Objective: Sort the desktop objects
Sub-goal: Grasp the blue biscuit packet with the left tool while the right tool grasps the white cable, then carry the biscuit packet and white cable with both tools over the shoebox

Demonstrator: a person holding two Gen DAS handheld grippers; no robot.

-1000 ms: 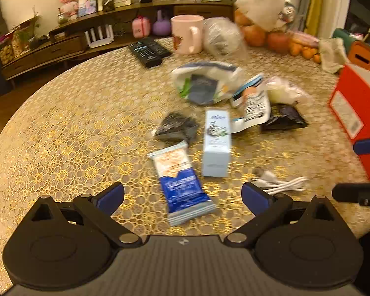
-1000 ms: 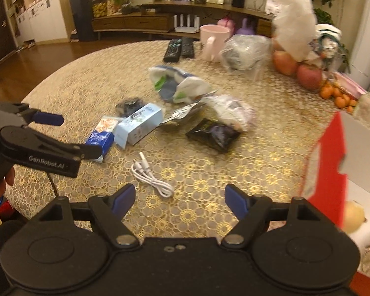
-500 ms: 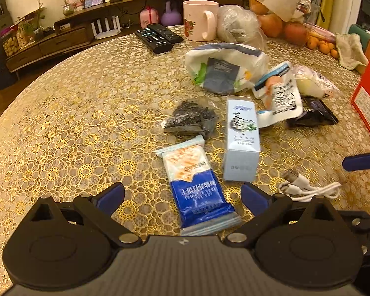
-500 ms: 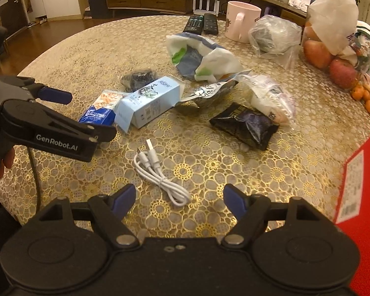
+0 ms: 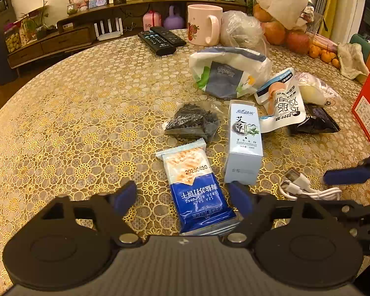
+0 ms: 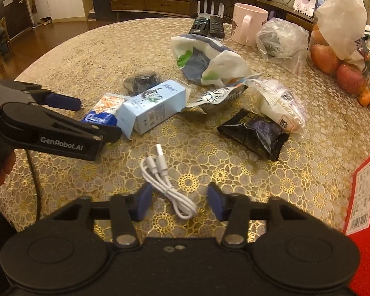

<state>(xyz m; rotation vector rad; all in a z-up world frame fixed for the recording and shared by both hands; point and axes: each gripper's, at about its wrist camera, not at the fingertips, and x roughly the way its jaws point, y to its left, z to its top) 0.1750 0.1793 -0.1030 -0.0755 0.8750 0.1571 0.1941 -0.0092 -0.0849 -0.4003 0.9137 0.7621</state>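
Cracker packet, blue and white, lies flat on the gold-patterned surface between the closing left tongs, whose pads do not yet press it; a pale blue box lies just beside it. White cable lies coiled between the closing right tongs, pads still clear of it. Snack bags and a red box lie farther off.

Both grippers lower than earlier. Left gripper jaws closing around blue cracker packet; contact apparently not made. Right gripper jaws closing, white cable now between them, untouched.
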